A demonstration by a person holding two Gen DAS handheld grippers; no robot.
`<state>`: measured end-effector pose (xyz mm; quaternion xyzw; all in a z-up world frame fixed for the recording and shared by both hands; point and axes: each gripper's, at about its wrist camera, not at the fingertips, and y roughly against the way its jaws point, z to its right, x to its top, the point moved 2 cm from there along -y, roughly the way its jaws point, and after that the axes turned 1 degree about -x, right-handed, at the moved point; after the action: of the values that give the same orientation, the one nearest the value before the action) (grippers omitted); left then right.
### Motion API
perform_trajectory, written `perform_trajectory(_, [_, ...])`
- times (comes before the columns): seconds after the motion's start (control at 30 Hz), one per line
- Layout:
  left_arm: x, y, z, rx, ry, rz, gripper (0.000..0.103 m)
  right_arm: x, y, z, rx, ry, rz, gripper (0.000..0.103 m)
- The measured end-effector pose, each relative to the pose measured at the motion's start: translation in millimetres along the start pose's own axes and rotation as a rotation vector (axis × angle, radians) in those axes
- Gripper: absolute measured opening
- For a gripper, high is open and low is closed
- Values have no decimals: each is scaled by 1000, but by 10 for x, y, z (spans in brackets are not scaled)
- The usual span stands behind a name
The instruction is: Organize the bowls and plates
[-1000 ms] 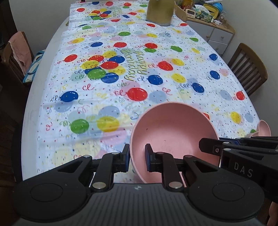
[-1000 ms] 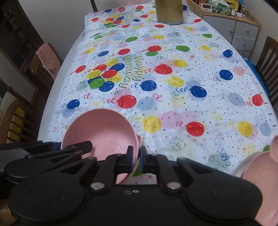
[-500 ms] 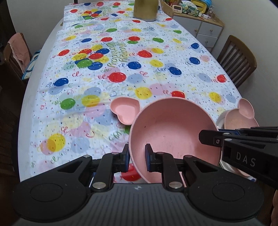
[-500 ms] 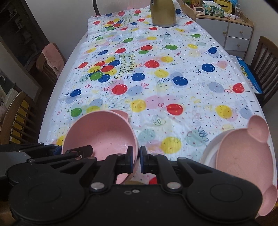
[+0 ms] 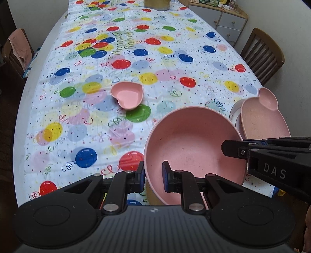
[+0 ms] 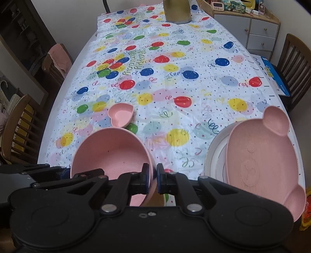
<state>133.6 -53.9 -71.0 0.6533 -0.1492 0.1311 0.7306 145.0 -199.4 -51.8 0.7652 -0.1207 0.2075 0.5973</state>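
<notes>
On the long table with the balloon tablecloth [image 5: 81, 109], the left gripper [image 5: 153, 178] and right gripper [image 6: 153, 180] each pinch a rim of the big pink bowl [image 5: 194, 144] — it looks mid-carry — and next it needs a gentle set-down, maybe by the bear-shaped plate [image 6: 260, 155].

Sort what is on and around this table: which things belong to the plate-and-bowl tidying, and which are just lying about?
Part of the job:
- round pink bowl, held at its rim by both the left gripper and the right gripper
- heart-shaped pink dish
- bear-shaped pink plate on a white plate

Lying about:
- gold container
- balloon tablecloth
- wooden chairs
- drawer cabinet
</notes>
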Motion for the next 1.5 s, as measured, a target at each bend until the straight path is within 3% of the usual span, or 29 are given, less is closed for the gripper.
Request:
perform_trajectory(0.53, [-219,-132,20,11,6,-52,17,-257,-134,72,8,-6,-64,6])
perform_trajectory(1.03, [-224,-224,-41,15,13,-60,17,-298,-257,59,9,-4,-97,6])
perform_trajectory(1.5, [-145,-87,-60,7,-6,-13,17,-208,-171,52,36,1,-73,18])
